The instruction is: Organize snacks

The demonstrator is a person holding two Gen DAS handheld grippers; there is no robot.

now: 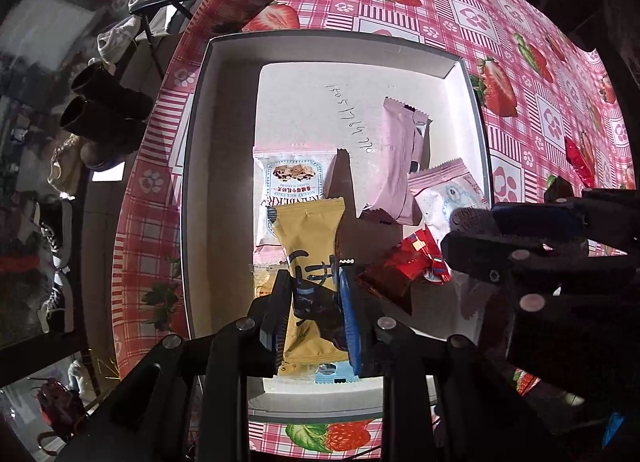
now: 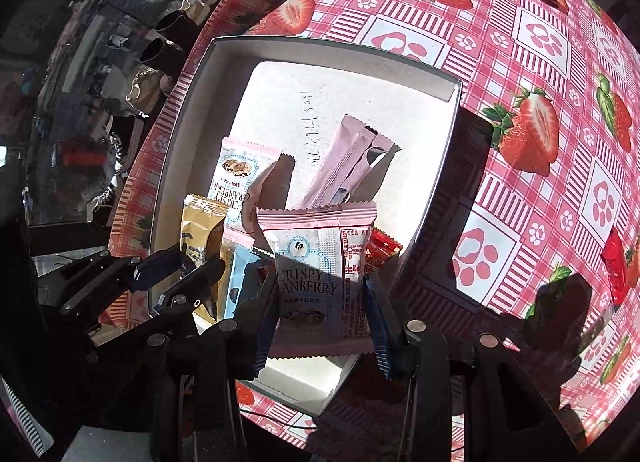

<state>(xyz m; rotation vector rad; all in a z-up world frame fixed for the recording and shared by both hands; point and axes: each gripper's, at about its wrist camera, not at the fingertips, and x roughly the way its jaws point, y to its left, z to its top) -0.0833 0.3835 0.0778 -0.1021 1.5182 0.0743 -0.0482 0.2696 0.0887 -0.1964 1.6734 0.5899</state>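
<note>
Gripping a yellow snack packet (image 1: 310, 246) between closed fingers, the left gripper (image 1: 312, 302) holds it over the white box (image 1: 224, 58). Beside it, the right gripper (image 2: 320, 302) clamps a pink Crispy Cranberry packet (image 2: 320, 262) above the same box. Farther in lie a second cranberry packet (image 1: 292, 178), mauve sachets (image 1: 400, 150) and a red candy (image 1: 404, 262). One red wrapper (image 2: 614, 262) sits on the strawberry tablecloth (image 2: 520, 42).

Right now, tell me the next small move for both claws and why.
Probably lower and release. The left claw grips the yellow snack packet and the right claw grips the pink cranberry packet, both over the white box, where other packets already lie.
</note>
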